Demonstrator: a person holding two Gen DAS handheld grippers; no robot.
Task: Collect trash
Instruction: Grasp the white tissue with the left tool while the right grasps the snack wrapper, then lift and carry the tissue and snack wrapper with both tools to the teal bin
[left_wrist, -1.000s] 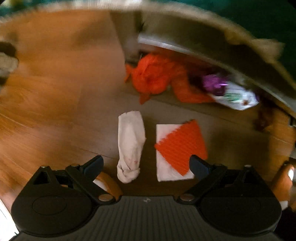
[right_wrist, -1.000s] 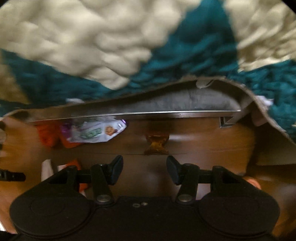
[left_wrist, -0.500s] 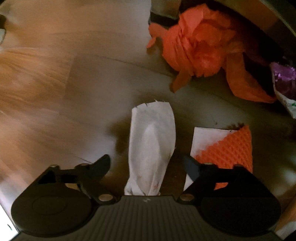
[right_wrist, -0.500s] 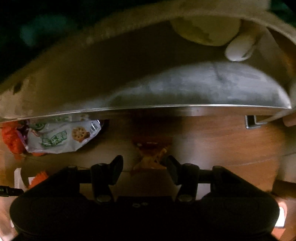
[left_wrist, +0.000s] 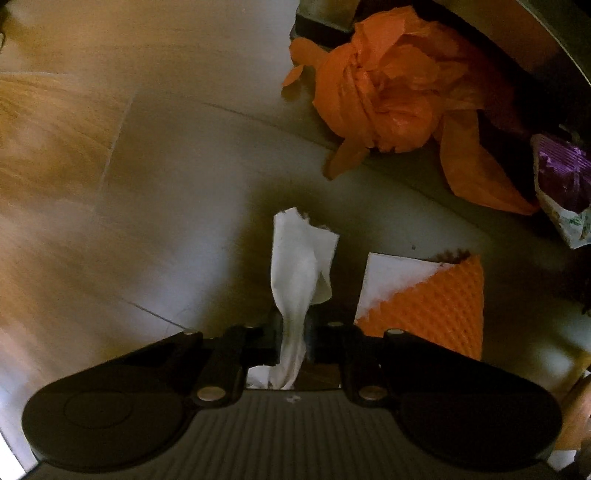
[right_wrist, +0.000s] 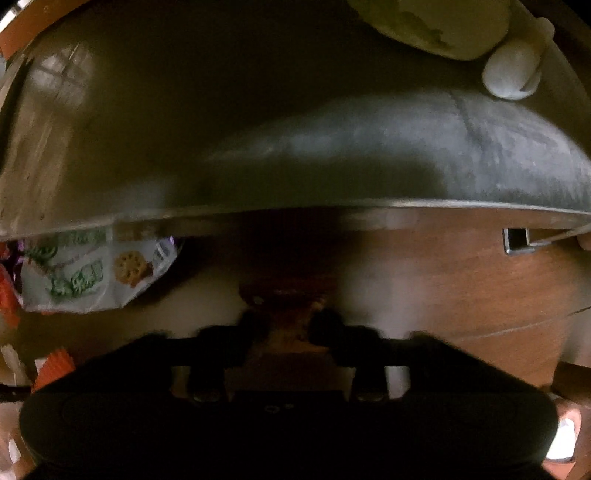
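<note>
My left claw (left_wrist: 293, 332) pinched the tissue (left_wrist: 301, 258), long axis toward twelve o'clock; my right claw (right_wrist: 288, 325) was closing around a brown wrapper (right_wrist: 284, 299).

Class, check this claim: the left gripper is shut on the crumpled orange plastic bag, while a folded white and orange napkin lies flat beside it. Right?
Not quite. The left wrist view shows the left gripper shut on the crumpled white tissue; the crumpled orange plastic bag lies untouched farther off. The folded white and orange napkin does lie flat beside it.

Snack packet (right_wrist: 92, 273) half hidden beneath the grey rim (right_wrist: 332, 205); brownish scrap (right_wrist: 288, 321) between blurred fingers (right_wrist: 255, 325) unidentifiable.
</note>
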